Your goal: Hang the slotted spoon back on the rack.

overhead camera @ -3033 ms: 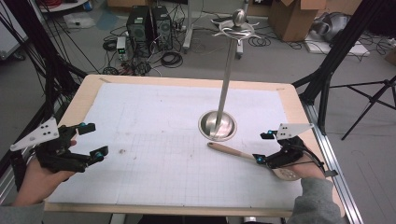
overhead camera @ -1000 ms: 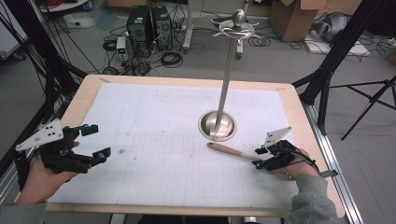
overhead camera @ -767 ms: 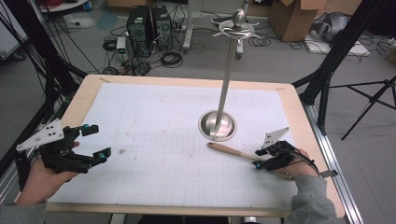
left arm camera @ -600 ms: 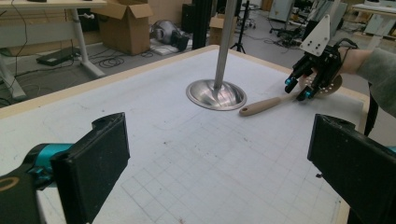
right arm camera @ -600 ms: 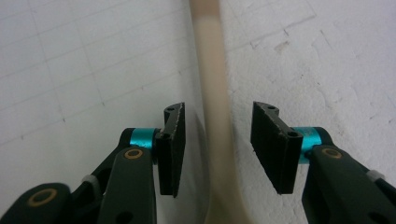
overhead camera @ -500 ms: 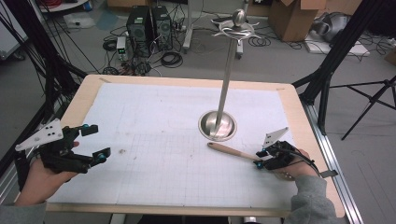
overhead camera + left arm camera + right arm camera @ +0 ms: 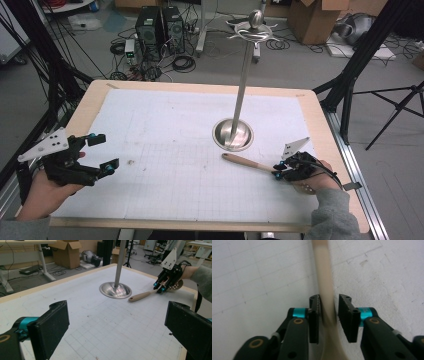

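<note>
At the tabletop's (image 7: 90,105) right edge, right gripper (image 7: 329,308) sits low over the spoon (image 7: 248,162), jaws straddling the wooden handle near where it meets the bowl. Jaws have just been closing. In the right gripper view the left pad (image 7: 316,305) looks to be against the handle, while a thin gap remains on the right side — grip not yet made, handle between the jaws but not clamped. Spoon lies flat on the grid paper (image 7: 165,125), handle pointing toward the stand (image 7: 233,134) and ending just short of its round base; its perforated bowl is under the right hand (image 7: 312,177), seen in the left gripper view.

Left gripper (image 7: 97,154) wide open, holding nothing, well apart at the left edge, aimed across the tabletop at the stand.

Risks, as judged:
- One-sided contact — the pad already touching may push the handle sideways as the jaws close, so the spoon pivots on its bowl.
- Handle is round and smooth; a grip this near the bowl leaves the long end free to sag or twist on lifting.
- Handle tip is near the stand base; a swing there could knock it.
</note>
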{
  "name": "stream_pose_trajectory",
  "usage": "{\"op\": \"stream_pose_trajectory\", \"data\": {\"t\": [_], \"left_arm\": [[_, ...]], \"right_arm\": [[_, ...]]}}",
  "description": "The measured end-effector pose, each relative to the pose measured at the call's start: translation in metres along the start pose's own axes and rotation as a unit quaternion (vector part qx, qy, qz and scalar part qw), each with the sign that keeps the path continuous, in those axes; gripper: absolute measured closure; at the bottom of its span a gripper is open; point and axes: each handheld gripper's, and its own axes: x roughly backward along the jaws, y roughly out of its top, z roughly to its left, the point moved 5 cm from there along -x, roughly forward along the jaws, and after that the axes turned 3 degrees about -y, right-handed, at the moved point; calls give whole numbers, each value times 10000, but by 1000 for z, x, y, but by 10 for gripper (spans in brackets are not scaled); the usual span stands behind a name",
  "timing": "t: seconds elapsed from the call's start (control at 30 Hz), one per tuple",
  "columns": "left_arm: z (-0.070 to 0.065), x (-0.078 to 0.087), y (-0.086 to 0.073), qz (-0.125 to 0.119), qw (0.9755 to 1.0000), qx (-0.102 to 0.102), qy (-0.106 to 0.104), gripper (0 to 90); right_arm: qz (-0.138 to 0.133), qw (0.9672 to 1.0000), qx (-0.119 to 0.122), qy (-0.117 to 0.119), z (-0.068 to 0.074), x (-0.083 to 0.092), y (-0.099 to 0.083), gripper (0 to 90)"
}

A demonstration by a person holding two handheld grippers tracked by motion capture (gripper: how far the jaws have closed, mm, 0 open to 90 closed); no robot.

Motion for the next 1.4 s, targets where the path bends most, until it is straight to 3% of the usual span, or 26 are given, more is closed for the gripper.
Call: {"op": "stream_pose_trajectory", "data": {"t": [0.33,0.4,0.6,0.87,1.0,1.13,1.4], "left_arm": [[0,1,1,-1,10000,-16,2,60],[1,1,1,-1,10000,-17,7,60],[1,2,1,-22,10000,-1,8,60],[1,1,1,-7,10000,1,2,60],[1,2,0,-12,10000,5,-15,60],[1,2,0,-14,10000,10,-11,60],[1,2,1,-26,10000,12,-16,60]], "right_arm": [[23,10000,7,-17,1,0,1,775],[48,9999,-103,-69,0,1,1,775],[5,9999,27,-122,1,2,1,777],[-173,9998,-56,-36,2,6,0,778],[-362,9991,-156,183,3,11,3,778],[-581,9979,-160,217,4,15,6,779],[-698,9971,-192,232,4,21,9,779]]}}
